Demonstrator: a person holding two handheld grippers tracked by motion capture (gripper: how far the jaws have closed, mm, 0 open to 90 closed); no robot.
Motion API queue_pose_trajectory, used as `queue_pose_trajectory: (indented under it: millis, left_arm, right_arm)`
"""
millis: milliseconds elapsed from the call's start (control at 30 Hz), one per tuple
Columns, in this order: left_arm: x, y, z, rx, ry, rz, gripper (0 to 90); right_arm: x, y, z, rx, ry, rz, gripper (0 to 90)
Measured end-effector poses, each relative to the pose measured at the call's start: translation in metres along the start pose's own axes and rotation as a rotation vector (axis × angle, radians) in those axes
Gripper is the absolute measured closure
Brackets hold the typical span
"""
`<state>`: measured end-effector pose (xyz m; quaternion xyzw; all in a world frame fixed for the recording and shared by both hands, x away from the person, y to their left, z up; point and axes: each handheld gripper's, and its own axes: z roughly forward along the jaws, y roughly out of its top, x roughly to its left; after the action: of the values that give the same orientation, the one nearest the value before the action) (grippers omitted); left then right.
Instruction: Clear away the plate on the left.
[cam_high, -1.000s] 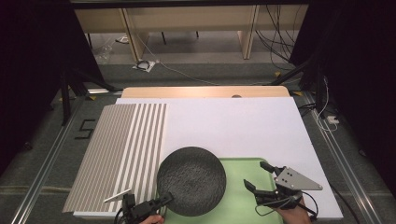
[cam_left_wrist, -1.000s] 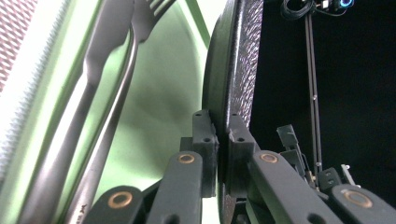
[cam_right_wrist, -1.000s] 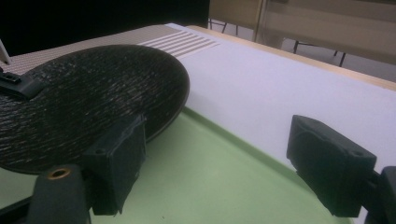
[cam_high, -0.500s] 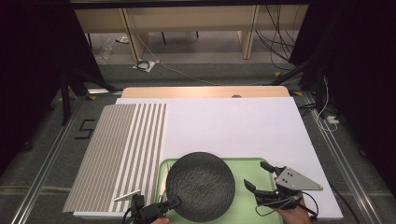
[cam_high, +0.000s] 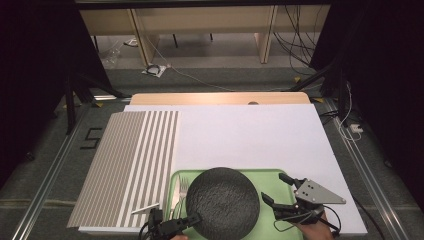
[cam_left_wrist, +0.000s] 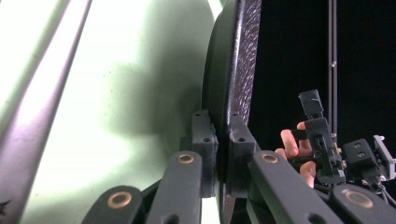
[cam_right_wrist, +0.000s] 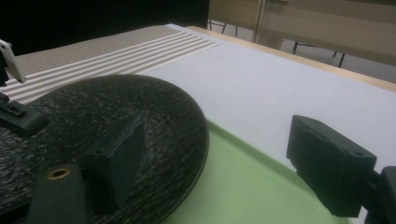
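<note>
A black rough-textured plate (cam_high: 222, 202) hangs tilted over a green tray (cam_high: 280, 175) at the table's near edge. My left gripper (cam_high: 196, 218) is shut on the plate's near-left rim; in the left gripper view both jaws pinch the rim of the plate (cam_left_wrist: 233, 70) above the tray (cam_left_wrist: 116, 93). My right gripper (cam_high: 276, 188) stands open just right of the plate, touching nothing. In the right gripper view the plate (cam_right_wrist: 93, 116) lies beside its left jaw, over the tray (cam_right_wrist: 252, 186).
A fork (cam_high: 182, 189) lies on the tray's left part, partly under the plate. A grey-and-white striped mat (cam_high: 135, 160) covers the table's left side. The white tabletop (cam_high: 250, 135) stretches beyond the tray.
My left gripper has carried the plate to the right and slightly nearer, from the tray's left edge to over its middle. The right gripper has stayed put, open.
</note>
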<state>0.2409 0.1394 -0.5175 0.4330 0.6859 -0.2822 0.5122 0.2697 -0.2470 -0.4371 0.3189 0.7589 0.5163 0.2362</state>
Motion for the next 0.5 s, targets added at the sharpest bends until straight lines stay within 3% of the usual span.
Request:
queue_pose_trajectory:
  millis: [500]
  left_arm:
    - [0.000, -0.003, 0.011, 0.044, 0.014, 0.001, 83.9]
  right_arm:
    - [0.000, 0.000, 0.000, 0.002, 0.002, 0.002, 20.6]
